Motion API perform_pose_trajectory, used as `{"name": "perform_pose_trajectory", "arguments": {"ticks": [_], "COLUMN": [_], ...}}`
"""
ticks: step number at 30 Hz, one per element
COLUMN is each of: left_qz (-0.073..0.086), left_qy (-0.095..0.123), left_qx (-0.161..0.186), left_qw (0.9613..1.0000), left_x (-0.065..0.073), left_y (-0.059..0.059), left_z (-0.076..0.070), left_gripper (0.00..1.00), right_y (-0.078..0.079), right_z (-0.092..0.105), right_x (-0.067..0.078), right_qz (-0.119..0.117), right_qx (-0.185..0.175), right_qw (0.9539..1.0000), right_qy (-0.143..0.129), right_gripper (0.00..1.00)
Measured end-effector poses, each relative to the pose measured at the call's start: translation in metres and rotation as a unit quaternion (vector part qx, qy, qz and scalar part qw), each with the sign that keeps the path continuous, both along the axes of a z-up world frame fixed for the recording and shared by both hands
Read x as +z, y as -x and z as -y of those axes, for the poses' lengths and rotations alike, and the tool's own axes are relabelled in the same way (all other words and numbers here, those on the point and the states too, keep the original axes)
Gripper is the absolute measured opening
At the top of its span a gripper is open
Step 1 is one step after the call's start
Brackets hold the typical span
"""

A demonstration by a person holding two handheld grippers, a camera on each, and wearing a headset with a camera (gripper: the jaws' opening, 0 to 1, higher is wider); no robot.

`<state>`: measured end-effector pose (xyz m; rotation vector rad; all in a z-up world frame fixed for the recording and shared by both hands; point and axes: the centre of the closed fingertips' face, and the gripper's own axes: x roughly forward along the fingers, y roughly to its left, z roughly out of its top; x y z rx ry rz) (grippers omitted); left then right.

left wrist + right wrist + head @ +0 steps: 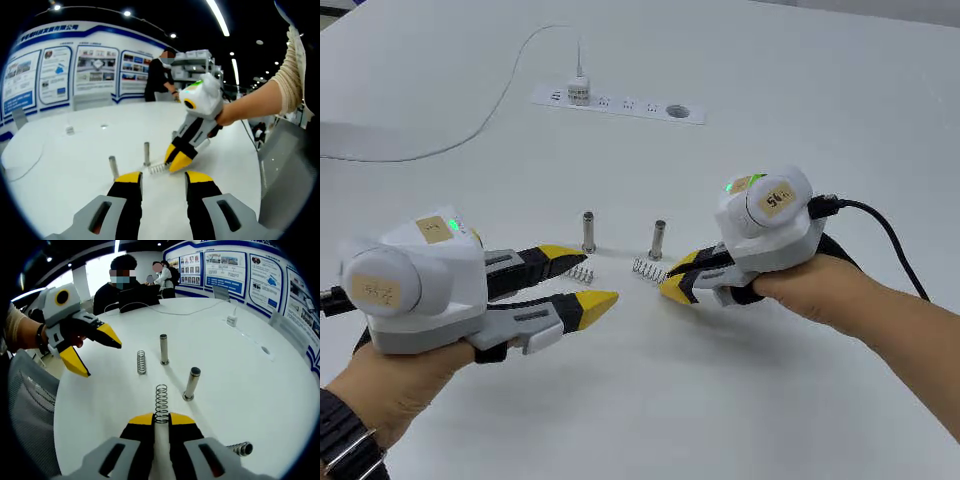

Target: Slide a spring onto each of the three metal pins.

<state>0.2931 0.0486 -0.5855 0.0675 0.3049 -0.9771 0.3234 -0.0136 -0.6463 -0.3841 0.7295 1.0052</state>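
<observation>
The right gripper (161, 419) is closed on one end of a spring (161, 401), which juts forward along the jaws, close to the nearer upright pin (191, 384); another pin (163, 349) stands beyond; the left gripper (599, 275) hangs wide open, holding nothing, its tips near a second spring (580, 272) lying on the desk (640, 400); the springs look light, thin and easily bent, so a gentle pinch at one end, leaving the bore free, should suit; a hard squeeze could kink the coils.
</observation>
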Motion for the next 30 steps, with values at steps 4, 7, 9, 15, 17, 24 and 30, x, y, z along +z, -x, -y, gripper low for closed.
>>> {"name": "perform_pose_trajectory", "arguments": {"ticks": [4, 7, 9, 15, 17, 24, 30], "left_qz": [0.000, 0.004, 0.007, 0.014, 0.016, 0.030, 0.040], "left_qy": [-0.003, -0.008, -0.011, -0.021, -0.025, -0.042, -0.059], "left_qx": [-0.006, -0.015, -0.022, -0.050, -0.058, -0.102, -0.134], "left_qw": [1.0000, 0.9998, 0.9997, 0.9985, 0.9979, 0.9935, 0.9885], "left_x": [-0.001, -0.001, 0.000, 0.002, 0.001, 0.000, -0.002], "left_y": [0.002, 0.004, 0.005, 0.010, 0.012, 0.024, 0.034], "left_z": [0.002, 0.004, 0.005, 0.012, 0.014, 0.025, 0.032], "left_gripper": [0.34, 0.34, 0.34, 0.33, 0.33, 0.30, 0.25], "right_y": [0.011, 0.020, 0.025, 0.041, 0.043, 0.059, 0.069], "right_z": [-0.002, -0.003, -0.004, -0.007, -0.008, -0.011, -0.009], "right_x": [0.012, 0.021, 0.026, 0.045, 0.047, 0.050, 0.049], "right_qz": [0.009, 0.011, 0.012, 0.025, 0.027, 0.019, 0.004], "right_qx": [0.023, 0.038, 0.052, 0.091, 0.104, 0.157, 0.185], "right_qw": [0.9997, 0.9992, 0.9986, 0.9954, 0.9941, 0.9867, 0.9812], "right_qy": [0.003, 0.002, 0.005, 0.014, 0.017, 0.039, 0.055], "right_gripper": [0.11, 0.11, 0.11, 0.11, 0.11, 0.11, 0.11]}}
